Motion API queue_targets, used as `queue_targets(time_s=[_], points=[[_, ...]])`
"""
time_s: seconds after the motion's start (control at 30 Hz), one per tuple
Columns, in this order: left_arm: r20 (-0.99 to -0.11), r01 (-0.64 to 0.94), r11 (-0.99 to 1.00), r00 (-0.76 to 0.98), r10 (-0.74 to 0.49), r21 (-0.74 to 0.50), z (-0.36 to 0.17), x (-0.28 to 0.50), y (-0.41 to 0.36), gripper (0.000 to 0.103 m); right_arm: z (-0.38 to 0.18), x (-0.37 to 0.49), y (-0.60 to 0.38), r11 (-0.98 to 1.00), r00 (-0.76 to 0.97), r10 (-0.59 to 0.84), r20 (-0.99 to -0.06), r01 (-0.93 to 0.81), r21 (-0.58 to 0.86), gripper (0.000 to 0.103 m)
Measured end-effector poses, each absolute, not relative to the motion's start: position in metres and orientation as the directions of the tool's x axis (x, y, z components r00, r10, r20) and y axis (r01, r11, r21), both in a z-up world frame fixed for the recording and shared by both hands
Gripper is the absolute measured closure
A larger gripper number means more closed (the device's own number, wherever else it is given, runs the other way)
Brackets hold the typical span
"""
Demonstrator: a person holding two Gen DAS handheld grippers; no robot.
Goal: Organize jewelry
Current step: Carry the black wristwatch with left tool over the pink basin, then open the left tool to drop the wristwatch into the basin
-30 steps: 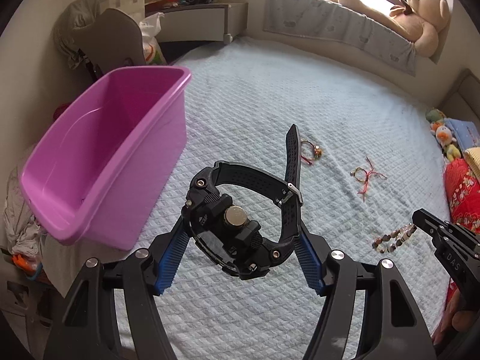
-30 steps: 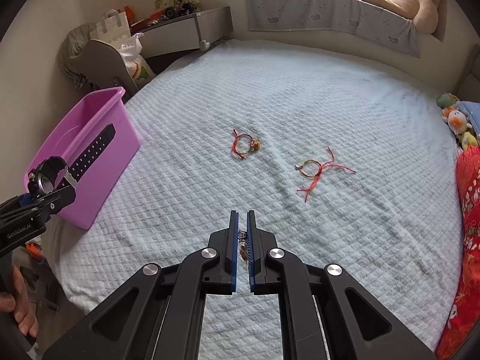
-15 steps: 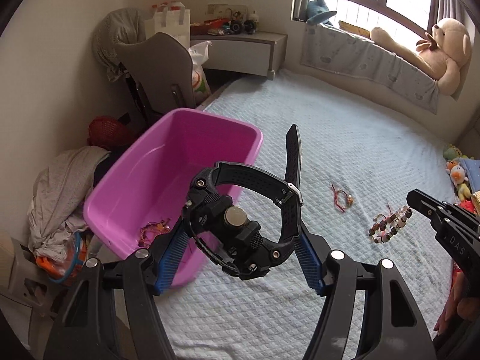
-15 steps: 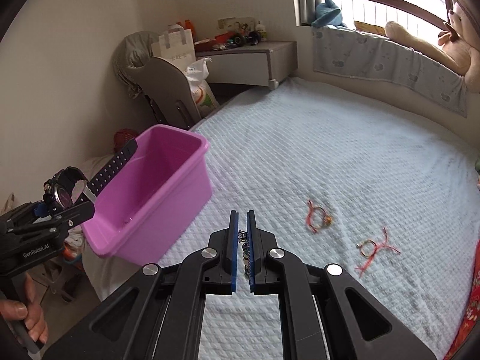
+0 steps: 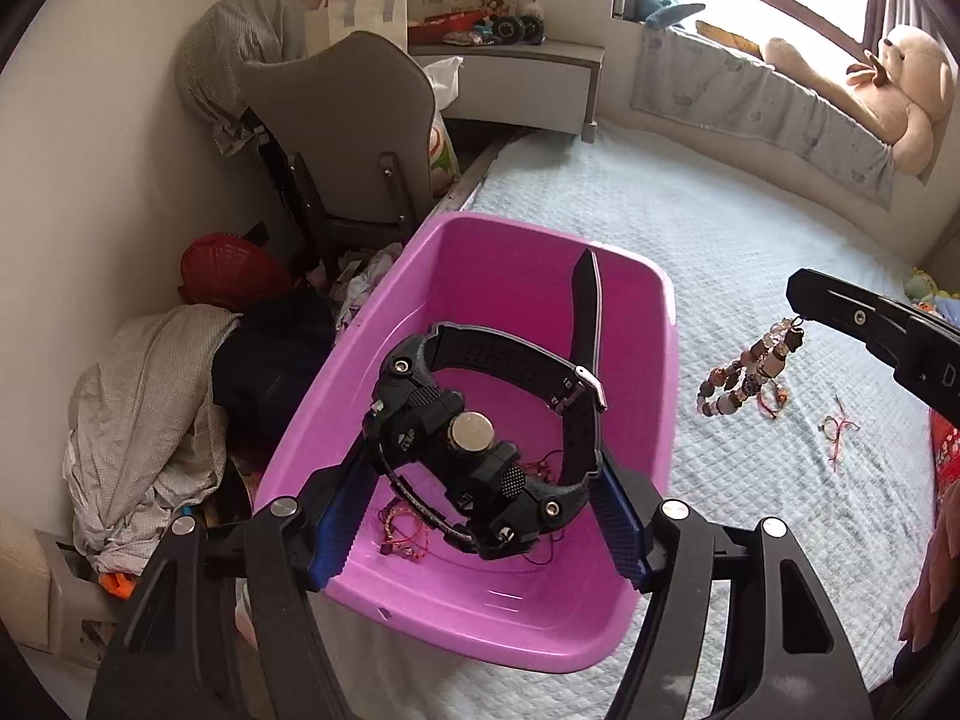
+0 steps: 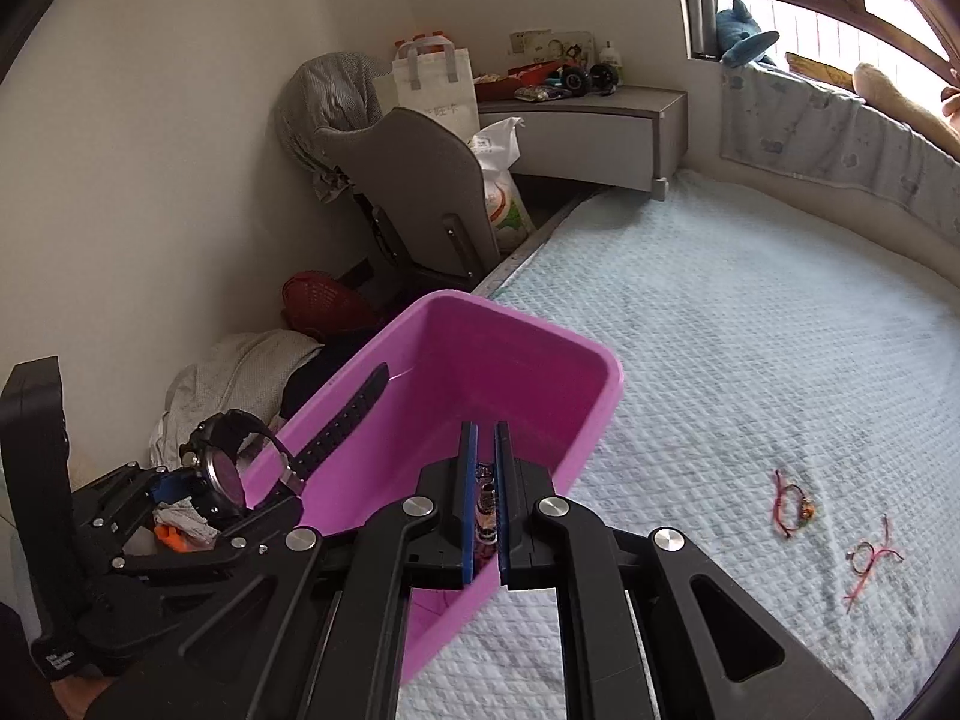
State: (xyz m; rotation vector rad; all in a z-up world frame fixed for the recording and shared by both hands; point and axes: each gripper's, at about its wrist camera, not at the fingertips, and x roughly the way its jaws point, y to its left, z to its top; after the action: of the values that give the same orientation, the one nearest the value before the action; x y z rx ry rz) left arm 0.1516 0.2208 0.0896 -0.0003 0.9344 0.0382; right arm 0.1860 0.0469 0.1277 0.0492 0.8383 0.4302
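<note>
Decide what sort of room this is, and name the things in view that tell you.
Most likely a bedroom, perhaps a child's: a quilted bed fills the space, a teddy bear lies on the window ledge, and toy cars sit on a corner shelf.

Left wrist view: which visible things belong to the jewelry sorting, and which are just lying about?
Job:
black rubber-strapped watch in left gripper
beaded bracelet hanging from right gripper
pink plastic tub
two red string bracelets

Lying about:
grey chair
teddy bear
clothes heap
</note>
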Motion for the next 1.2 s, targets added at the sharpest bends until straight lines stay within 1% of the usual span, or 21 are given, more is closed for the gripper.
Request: queue_targets(time_s=[0.2,0.43,0.57,0.77,0.97,1.0,1.03,1.07,1.1,1.13,1.2], points=[[-0.843,-0.029,1.000,0.538,0.010,-0.007,0.053,0.171,0.256,0.037,0.093,0.210,0.098,0.909,0.514,0.389,-0.765,-0.347,0.229,0.098],[-0.888,-0.024,0.999,0.459,-0.029,-0.045,0.018,0.195,0.273,0.037,0.052,0.238,0.117,0.922,0.438,0.355,-0.826,-0.308,0.233,0.098],[-0.902,-0.023,0.998,0.430,-0.037,-0.052,0.008,0.208,0.272,0.037,0.039,0.255,0.123,0.934,0.413,0.326,-0.850,-0.281,0.222,0.098],[-0.902,-0.019,0.999,0.431,-0.031,-0.044,0.001,0.224,0.267,0.037,0.026,0.267,0.125,0.945,0.397,0.288,-0.872,-0.263,0.192,0.098],[-0.914,-0.028,0.999,0.404,-0.025,-0.040,-0.005,0.235,0.266,0.035,0.018,0.278,0.121,0.940,0.356,0.304,-0.884,-0.263,0.217,0.097],[-0.917,-0.034,0.999,0.399,-0.022,-0.038,-0.004,0.237,0.267,0.035,0.017,0.283,0.121,0.939,0.345,0.304,-0.888,-0.264,0.219,0.084],[-0.914,-0.043,0.999,0.406,-0.011,-0.031,-0.002,0.237,0.268,0.032,0.017,0.284,0.121,0.943,0.341,0.292,-0.894,-0.261,0.208,0.074],[-0.908,-0.045,0.999,0.420,-0.006,-0.027,0.001,0.236,0.268,0.024,0.019,0.284,0.120,0.945,0.352,0.284,-0.892,-0.260,0.198,0.058],[-0.901,-0.047,0.999,0.433,0.001,-0.021,0.003,0.236,0.269,0.020,0.022,0.282,0.119,0.947,0.369,0.279,-0.887,-0.261,0.189,0.055],[-0.894,-0.049,0.999,0.447,0.009,-0.014,0.005,0.234,0.269,0.016,0.024,0.280,0.119,0.947,0.379,0.275,-0.883,-0.265,0.181,0.055],[-0.891,-0.046,0.999,0.453,0.014,-0.007,0.006,0.233,0.271,0.016,0.024,0.279,0.117,0.948,0.375,0.268,-0.888,-0.266,0.174,0.054]])
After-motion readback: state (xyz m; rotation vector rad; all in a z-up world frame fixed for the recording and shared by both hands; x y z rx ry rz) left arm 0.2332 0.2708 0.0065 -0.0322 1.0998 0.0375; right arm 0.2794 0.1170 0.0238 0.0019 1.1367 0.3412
